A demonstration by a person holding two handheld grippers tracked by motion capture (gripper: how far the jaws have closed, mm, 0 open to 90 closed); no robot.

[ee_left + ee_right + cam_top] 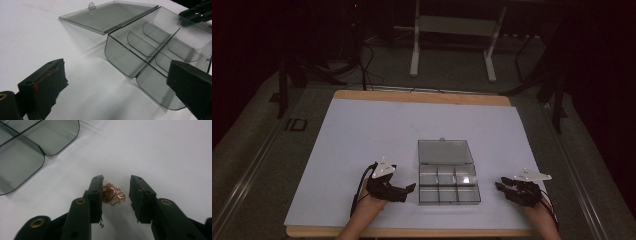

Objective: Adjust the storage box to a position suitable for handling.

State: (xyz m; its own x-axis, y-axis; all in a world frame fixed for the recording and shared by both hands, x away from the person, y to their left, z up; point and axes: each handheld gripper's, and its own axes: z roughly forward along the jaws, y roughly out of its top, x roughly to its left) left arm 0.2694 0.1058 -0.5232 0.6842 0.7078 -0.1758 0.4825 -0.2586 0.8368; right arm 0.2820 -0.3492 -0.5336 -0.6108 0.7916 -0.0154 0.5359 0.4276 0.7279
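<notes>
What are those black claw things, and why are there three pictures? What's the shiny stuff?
A person holds a pincher tool in each hand: the left gripper and the right gripper. One camera looks down from above; the other two ride on the grippers, looking along their black jaws. On the white table sits a clear box with six little compartments, its lid lying open. The shiny stuff is a small gold chain on the table. The right gripper's jaws stand either side of it, not yet squeezing. The left gripper is open, holding nothing.
</notes>
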